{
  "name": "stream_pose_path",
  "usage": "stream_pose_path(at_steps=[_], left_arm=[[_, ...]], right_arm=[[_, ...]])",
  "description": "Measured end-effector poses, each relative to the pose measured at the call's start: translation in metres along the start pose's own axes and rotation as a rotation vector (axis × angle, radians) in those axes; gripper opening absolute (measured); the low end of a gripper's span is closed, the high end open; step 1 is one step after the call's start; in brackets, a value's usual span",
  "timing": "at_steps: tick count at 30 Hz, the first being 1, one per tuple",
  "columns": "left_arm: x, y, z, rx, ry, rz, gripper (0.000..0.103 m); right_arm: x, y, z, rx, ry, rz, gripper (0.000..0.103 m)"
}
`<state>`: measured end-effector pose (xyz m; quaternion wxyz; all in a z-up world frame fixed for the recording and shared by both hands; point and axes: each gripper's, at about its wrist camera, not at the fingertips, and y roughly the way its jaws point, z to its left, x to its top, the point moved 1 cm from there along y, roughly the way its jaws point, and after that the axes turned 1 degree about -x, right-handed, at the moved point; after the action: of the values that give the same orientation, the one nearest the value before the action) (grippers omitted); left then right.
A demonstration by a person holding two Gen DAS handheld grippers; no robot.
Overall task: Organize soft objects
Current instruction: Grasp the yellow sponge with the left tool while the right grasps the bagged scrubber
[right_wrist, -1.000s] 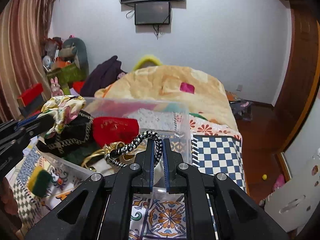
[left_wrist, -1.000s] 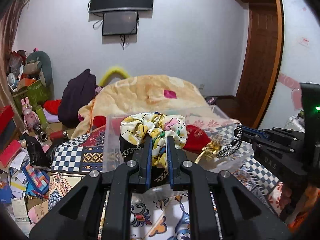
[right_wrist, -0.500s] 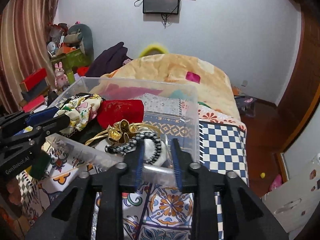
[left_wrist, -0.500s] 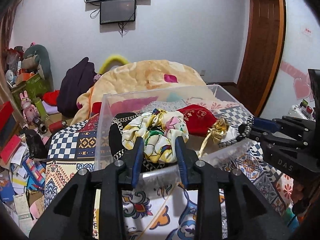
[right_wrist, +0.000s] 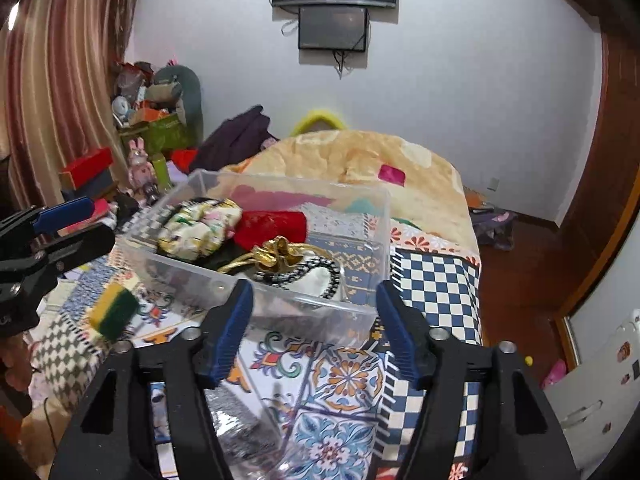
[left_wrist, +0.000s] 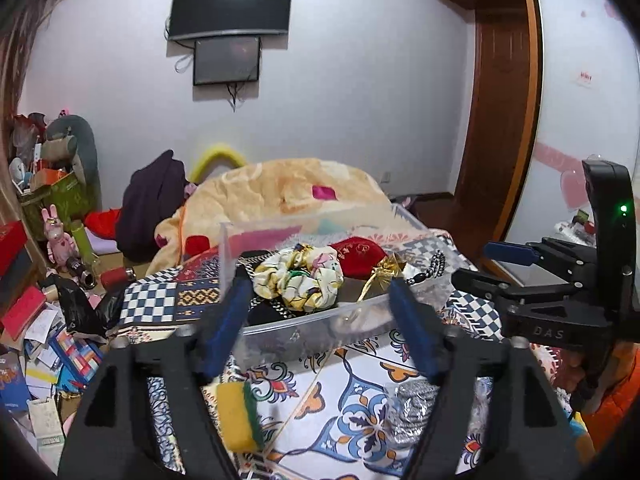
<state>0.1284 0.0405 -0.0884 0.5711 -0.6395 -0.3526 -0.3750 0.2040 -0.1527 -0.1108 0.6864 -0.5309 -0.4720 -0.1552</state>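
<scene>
A clear plastic bin (left_wrist: 320,322) sits on a bed under a patterned bedspread (right_wrist: 344,376) of floral tiles and blue-and-white checks. Inside lie a floral yellow-and-white scrunchie (left_wrist: 300,280), a red pouch (left_wrist: 358,254) with gold cord, a gold ribbon bow (right_wrist: 276,254) and a black-and-white braided band (right_wrist: 320,272); the scrunchie rests on a dark item with silver trim, just beside the pouch.

The left claw (left_wrist: 320,328) is spread wide and holds nothing, its 2 blue-padded fingers (left_wrist: 224,326) framing the near wall of the bin. The right claw (right_wrist: 314,330) is likewise spread and empty, before the bin's near corner.

On the bedspread in front of the bin lie a yellow-and-green sponge (left_wrist: 240,416) and a steel scourer (left_wrist: 412,412). Behind the bin is a peach blanket (left_wrist: 280,196). A television (left_wrist: 232,6) hangs on the white wall; striped curtains (right_wrist: 52,92) and cluttered boxes stand at the left, a wooden door (left_wrist: 500,120) at the right.
</scene>
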Motion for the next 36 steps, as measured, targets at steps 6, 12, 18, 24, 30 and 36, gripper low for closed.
stream_pose_path(at_steps=[6,12,18,24,30,36], left_arm=[[-0.012,-0.022,0.010,0.038,0.000,-0.011,0.091],[-0.035,-0.018,0.023,0.054,-0.015,0.072,0.093],[-0.065,-0.004,0.039,0.078,-0.069,0.169,0.093],[-0.086,0.016,0.057,0.099,-0.117,0.251,0.093],[-0.093,0.030,0.065,0.089,-0.173,0.281,0.073],[-0.097,0.039,0.059,0.074,-0.153,0.303,0.038]], right_arm=[[-0.011,-0.016,0.013,0.054,-0.007,-0.016,0.074],[-0.033,-0.012,0.034,0.112,-0.047,0.035,0.079],[-0.058,0.005,0.045,0.152,-0.039,0.121,0.081],[-0.082,0.025,0.051,0.157,-0.031,0.220,0.081],[-0.091,0.031,0.048,0.157,-0.011,0.240,0.081],[-0.095,0.028,0.045,0.150,-0.004,0.225,0.066]])
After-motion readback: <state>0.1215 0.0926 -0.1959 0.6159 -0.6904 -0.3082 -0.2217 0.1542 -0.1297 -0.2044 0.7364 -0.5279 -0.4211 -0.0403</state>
